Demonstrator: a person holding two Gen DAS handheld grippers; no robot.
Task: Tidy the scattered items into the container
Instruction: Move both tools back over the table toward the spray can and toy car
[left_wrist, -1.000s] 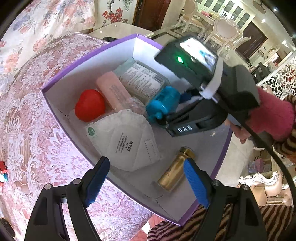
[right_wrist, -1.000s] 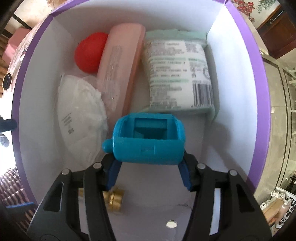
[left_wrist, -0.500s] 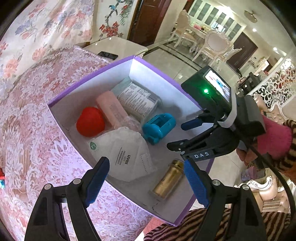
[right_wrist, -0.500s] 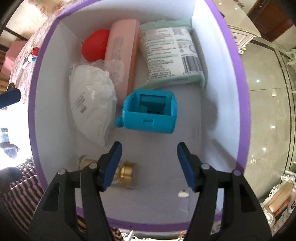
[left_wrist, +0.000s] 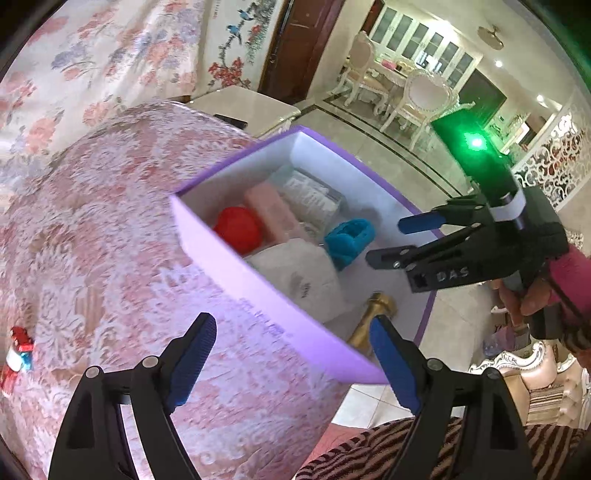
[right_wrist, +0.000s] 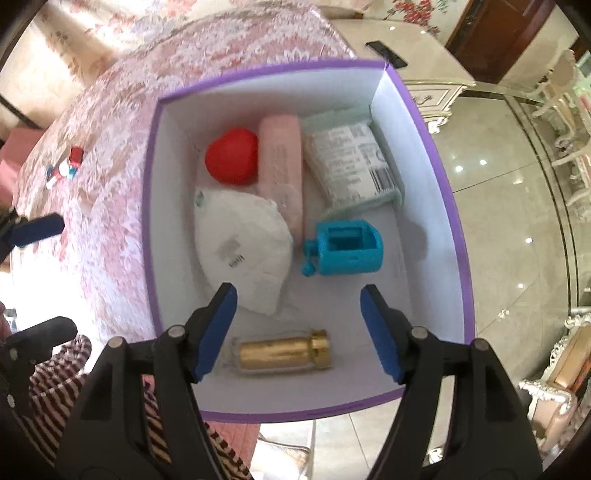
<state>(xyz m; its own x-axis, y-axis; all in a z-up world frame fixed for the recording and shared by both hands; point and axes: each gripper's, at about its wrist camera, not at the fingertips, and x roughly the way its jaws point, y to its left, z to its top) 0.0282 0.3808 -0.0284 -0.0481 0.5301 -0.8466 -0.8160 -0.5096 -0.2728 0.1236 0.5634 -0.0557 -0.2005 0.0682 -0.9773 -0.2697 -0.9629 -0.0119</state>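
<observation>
The purple box (right_wrist: 151, 206) with white walls holds a red ball (right_wrist: 231, 160), a pink tube (right_wrist: 280, 166), a wipes packet (right_wrist: 351, 162), a white mask (right_wrist: 240, 251), a blue plastic piece (right_wrist: 347, 247) and a gold bottle (right_wrist: 280, 352). My right gripper (right_wrist: 299, 295) hangs above the box, its jaws opening with nothing between them; in the left wrist view the right gripper (left_wrist: 388, 240) is over the far side. My left gripper (left_wrist: 291, 332) is over the box's near wall (left_wrist: 258, 295), its jaws opening and empty. A small red, white and blue item (left_wrist: 16, 350) lies on the cloth.
The box sits at the edge of a table under a pink lace cloth (left_wrist: 92, 240). A striped sleeve (right_wrist: 55, 369) shows below the box. Beyond are a polished floor (right_wrist: 498, 184), a white side table (right_wrist: 406, 70) and dining chairs (left_wrist: 417, 96).
The right gripper let go of the blue piece, which now lies on the box floor, and lifted back with wider jaws. The left gripper drew back from the box towards its near wall.
</observation>
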